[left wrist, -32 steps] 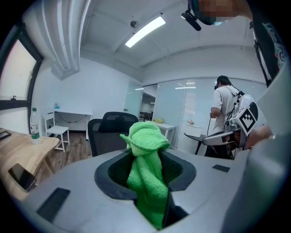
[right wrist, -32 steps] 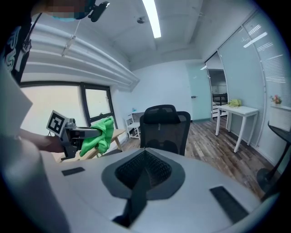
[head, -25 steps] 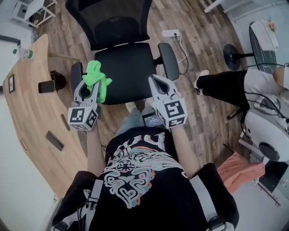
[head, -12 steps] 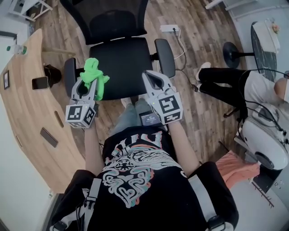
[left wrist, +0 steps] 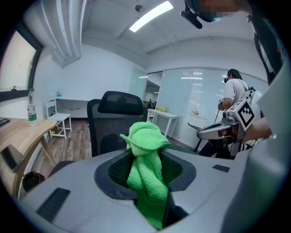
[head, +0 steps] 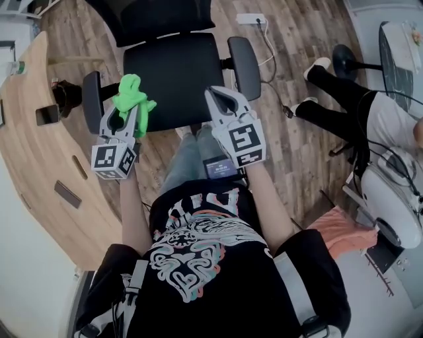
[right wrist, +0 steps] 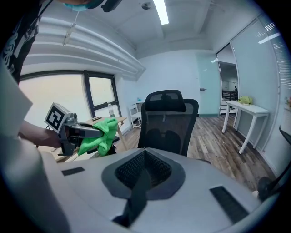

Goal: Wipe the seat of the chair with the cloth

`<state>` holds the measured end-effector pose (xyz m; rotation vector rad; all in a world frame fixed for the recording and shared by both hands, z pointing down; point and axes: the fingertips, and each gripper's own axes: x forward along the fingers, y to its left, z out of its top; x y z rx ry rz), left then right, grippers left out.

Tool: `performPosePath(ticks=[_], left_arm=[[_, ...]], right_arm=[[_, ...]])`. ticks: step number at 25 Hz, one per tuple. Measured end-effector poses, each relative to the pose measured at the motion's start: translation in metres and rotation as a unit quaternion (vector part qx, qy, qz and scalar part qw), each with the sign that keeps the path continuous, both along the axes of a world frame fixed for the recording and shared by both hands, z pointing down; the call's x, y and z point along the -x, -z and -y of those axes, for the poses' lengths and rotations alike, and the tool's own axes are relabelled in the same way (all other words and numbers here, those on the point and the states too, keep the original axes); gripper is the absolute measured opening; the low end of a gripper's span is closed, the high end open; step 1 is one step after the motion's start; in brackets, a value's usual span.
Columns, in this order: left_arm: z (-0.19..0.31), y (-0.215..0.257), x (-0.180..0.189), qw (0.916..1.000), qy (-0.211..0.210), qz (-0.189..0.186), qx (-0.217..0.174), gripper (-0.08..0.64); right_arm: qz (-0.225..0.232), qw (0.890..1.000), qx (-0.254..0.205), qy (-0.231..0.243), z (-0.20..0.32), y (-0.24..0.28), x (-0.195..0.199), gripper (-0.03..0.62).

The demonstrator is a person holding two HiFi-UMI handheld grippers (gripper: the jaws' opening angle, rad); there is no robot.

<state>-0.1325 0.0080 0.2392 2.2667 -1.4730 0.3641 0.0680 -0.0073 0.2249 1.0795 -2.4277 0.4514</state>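
A black office chair stands in front of me, its seat (head: pixel 173 72) bare. My left gripper (head: pixel 128 111) hovers over the seat's front left corner, shut on a bright green cloth (head: pixel 131 99) that bunches above the jaws and hangs below them. The same cloth (left wrist: pixel 146 173) fills the left gripper view, with the chair back (left wrist: pixel 113 123) behind it. My right gripper (head: pixel 222 99) is held over the seat's front right corner, shut with nothing in it. In the right gripper view the chair (right wrist: pixel 168 123) stands ahead and the cloth (right wrist: pixel 97 134) shows at the left.
A curved wooden desk (head: pixel 39 152) with a phone (head: pixel 47 115) runs along the left. The chair's armrests (head: pixel 244 63) flank the seat. A power strip (head: pixel 251 19) lies on the floor behind. Another person (head: pixel 357 119) sits at the right, near a white machine (head: pixel 390 198).
In the head view the chair has slid up the frame and the left gripper has drifted left. The cloth stays gripped. The right gripper stays shut.
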Motion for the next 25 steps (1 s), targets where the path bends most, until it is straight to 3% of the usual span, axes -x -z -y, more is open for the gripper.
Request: performPosePath(ticks=[8, 25], left_arm=[[-0.005, -0.054, 0.018, 0.9994, 0.005, -0.012, 0.033, 0.141], [0.017, -0.166, 0.004, 0.9958, 0.0, 0.0, 0.092, 0.141]], right_arm=[[-0.023, 1.0, 0.011, 0.016, -0.002, -0.046, 0.02, 0.0], [-0.025, 0.998, 0.04, 0.039, 0.02, -0.146, 0.032, 0.0]])
